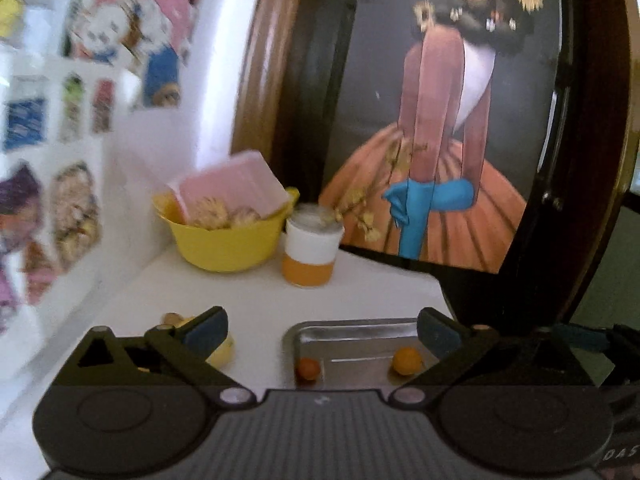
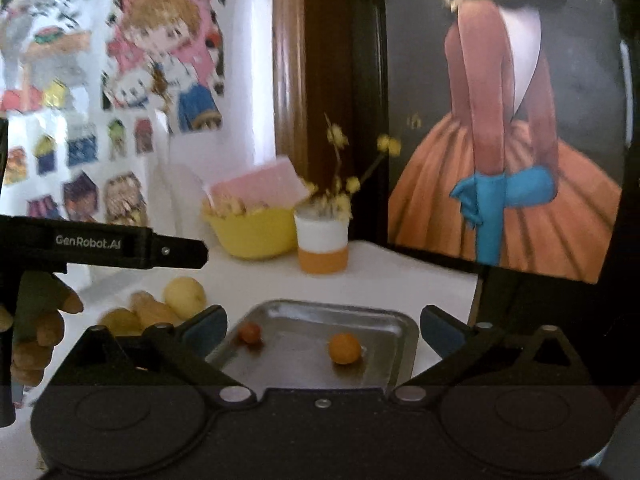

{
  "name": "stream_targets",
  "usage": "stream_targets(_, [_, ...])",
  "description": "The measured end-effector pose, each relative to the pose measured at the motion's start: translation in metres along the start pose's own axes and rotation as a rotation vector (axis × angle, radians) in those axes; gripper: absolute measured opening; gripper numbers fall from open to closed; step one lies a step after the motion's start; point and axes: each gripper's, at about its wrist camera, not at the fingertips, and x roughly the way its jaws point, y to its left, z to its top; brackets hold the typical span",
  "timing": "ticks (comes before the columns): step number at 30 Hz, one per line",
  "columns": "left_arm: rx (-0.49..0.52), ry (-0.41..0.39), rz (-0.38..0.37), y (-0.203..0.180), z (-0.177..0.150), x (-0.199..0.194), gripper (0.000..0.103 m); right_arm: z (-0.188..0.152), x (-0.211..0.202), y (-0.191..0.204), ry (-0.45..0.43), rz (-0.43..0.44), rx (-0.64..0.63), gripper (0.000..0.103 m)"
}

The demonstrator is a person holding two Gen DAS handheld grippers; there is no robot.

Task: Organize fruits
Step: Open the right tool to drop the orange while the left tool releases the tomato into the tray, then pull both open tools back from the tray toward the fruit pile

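Observation:
A metal tray [image 2: 384, 320] lies on the white table and holds a small red fruit [image 2: 250, 333] and an orange fruit [image 2: 345, 348]. In the left wrist view the same tray [image 1: 352, 326] shows the red fruit [image 1: 308, 368] and the orange fruit [image 1: 406, 361]. Left of the tray sit several yellowish fruits [image 2: 185, 296]; one yellow fruit [image 1: 222, 354] lies half hidden behind my left finger. My left gripper [image 1: 322, 330] is open and empty above the tray's near-left side. My right gripper [image 2: 322, 326] is open and empty over the tray's near edge.
A yellow bowl [image 2: 256, 232] with a pink card and dried bits stands at the back, beside an orange-and-white cup [image 2: 322, 248] of dried flowers. A large framed picture [image 2: 500, 140] leans at the back right. A sticker-covered wall [image 2: 100, 120] lies to the left. A hand [image 2: 36, 332] holds the left gripper.

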Motion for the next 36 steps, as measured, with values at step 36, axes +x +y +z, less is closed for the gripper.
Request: stream_targets(36, [0.046,0.231,0.081,0.085,-0.145,-0.188,0.102,-0.104,-0.139,0.165,0.222,0.089,-0.022,0.102])
